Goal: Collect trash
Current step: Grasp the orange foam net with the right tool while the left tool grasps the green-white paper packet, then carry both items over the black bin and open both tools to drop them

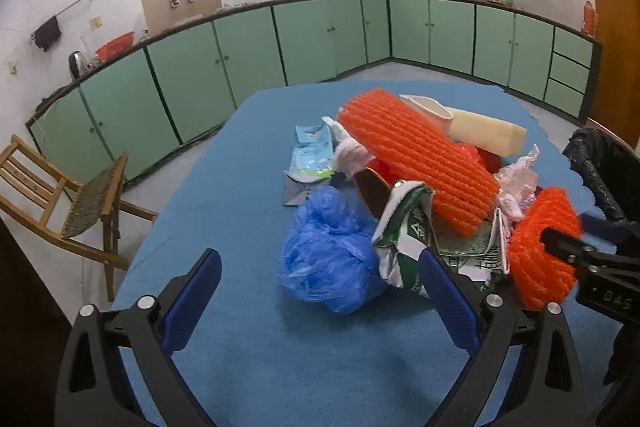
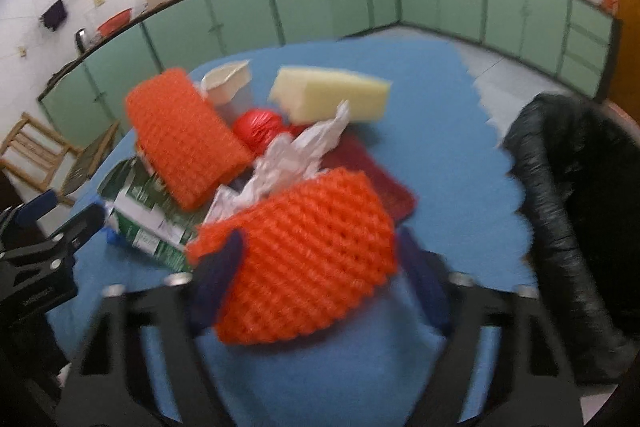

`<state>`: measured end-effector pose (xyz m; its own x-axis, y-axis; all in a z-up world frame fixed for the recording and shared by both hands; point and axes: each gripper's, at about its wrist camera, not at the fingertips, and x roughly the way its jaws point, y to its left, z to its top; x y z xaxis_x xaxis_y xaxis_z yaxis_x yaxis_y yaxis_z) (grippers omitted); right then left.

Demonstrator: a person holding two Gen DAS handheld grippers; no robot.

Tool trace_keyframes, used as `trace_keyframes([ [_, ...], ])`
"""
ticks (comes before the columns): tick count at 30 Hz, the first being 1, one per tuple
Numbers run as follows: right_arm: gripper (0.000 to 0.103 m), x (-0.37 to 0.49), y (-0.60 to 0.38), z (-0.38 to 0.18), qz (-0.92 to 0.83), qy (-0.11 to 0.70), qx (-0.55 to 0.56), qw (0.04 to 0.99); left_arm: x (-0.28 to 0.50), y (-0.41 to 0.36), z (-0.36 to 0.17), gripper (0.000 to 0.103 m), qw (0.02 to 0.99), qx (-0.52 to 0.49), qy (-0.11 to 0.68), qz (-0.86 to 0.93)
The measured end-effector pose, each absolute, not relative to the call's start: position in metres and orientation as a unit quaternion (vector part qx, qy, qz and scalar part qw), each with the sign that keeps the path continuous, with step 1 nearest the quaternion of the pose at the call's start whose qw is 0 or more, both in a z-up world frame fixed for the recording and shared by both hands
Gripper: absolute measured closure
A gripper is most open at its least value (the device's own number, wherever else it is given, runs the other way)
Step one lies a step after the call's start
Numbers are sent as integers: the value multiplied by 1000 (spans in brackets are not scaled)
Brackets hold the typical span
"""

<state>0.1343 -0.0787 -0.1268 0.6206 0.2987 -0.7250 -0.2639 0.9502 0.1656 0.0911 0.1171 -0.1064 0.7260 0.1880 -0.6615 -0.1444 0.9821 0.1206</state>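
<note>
A heap of trash lies on the blue table (image 1: 240, 187). My right gripper (image 2: 320, 247) is shut on an orange foam net (image 2: 304, 259), with a finger against each side of it; it also shows at the right edge of the left wrist view, right gripper (image 1: 580, 231). My left gripper (image 1: 320, 263) stands open, low over the table, with a crumpled blue plastic bag (image 1: 328, 255) just ahead of its fingertips. Behind lie a second orange net (image 1: 416, 167), a green-and-white carton (image 1: 408, 239), a pale yellow foam block (image 2: 332, 95), crumpled white plastic (image 2: 300, 151) and a paper cup (image 2: 228, 83).
A bin lined with a black bag (image 2: 576, 187) stands at the table's right edge. A light-blue wrapper (image 1: 312, 151) and a red bag (image 2: 260, 127) are in the heap. A wooden chair (image 1: 60, 195) stands left of the table, green cabinets behind.
</note>
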Motion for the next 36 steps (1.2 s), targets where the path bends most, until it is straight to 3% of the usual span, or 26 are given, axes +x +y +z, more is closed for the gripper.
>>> trace_keyframes([
  [4, 75, 129, -82, -124, 168, 403, 21, 899, 99, 114, -112, 7, 927, 24, 367, 74],
  [10, 77, 122, -102, -113, 161, 396, 48, 903, 112, 107, -115, 7, 927, 25, 370, 55],
  [13, 78, 119, -103, -107, 154, 384, 32, 910, 116, 103, -115, 16, 927, 29, 371, 43],
  [19, 78, 120, -103, -103, 154, 380, 25, 912, 115, 98, -119, 66, 925, 24, 378, 17],
  [27, 78, 115, -104, -94, 154, 369, 27, 916, 100, 92, -99, 85, 938, 24, 347, -1],
  [36, 79, 101, -111, -71, 149, 343, 28, 927, 84, 83, -78, 93, 943, 7, 331, -39],
])
